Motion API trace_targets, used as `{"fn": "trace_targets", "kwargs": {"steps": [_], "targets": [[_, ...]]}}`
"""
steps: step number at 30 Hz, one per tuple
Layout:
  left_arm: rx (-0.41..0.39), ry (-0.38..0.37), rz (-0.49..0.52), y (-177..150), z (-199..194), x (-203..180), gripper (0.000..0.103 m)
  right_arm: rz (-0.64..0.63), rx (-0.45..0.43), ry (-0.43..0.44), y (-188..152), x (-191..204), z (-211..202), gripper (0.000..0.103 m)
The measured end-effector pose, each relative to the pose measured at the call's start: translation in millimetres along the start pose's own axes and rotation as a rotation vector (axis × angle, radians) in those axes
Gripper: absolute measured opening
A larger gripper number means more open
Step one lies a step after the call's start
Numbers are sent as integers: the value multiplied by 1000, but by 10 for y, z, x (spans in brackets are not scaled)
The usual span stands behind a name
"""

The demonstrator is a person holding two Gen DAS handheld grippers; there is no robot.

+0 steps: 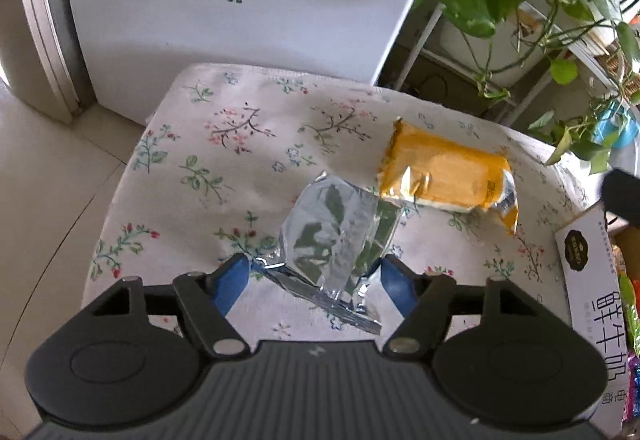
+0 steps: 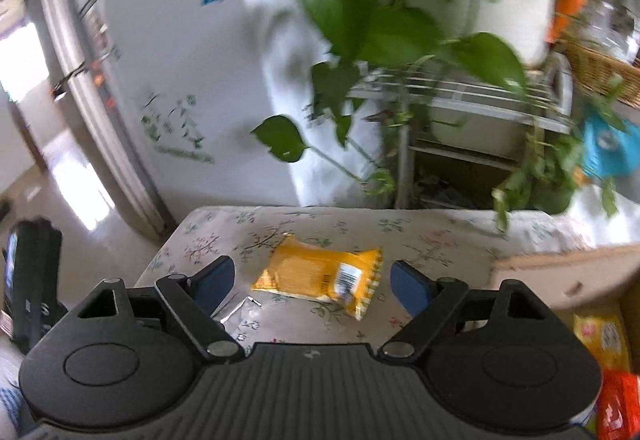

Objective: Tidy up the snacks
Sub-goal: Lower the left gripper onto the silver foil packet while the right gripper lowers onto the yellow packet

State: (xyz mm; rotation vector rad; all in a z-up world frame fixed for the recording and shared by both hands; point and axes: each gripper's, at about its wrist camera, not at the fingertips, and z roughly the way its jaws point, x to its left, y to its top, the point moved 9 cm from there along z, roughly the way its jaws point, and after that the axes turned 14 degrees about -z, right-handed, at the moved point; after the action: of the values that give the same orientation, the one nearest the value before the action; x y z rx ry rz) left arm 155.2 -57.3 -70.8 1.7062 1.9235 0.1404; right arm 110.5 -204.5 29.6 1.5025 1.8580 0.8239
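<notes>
Silver foil packet (image 1: 336,236) sits between the blue jaws of the left gripper (image 1: 316,272), both seeming to touch its crumpled edges above the floral worktop (image 1: 192,167). Right gripper (image 2: 312,280) hangs with jaws spread, the yellow snack pack (image 2: 316,274) lying flat between them, untouched.

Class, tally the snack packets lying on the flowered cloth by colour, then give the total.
Silver packet: 1
Yellow packet: 1
Total: 2
</notes>
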Motion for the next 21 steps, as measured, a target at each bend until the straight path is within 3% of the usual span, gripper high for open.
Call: {"fn": "trace_targets", "kwargs": {"steps": [3,7,13,21], "targets": [[-3,-27,60,24,-19,-78,73,-58,12,21,35,35,217,87],[-32,-24,228,59,-13,-219,75,-54,28,35,76,5,475,82],[-39,-32,251,141,57,-174,75,-70,26,65,97,51,782,81],[-77,-93,386,218,30,-216,76,-59,68,75,-20,-6,1072,82]]}}
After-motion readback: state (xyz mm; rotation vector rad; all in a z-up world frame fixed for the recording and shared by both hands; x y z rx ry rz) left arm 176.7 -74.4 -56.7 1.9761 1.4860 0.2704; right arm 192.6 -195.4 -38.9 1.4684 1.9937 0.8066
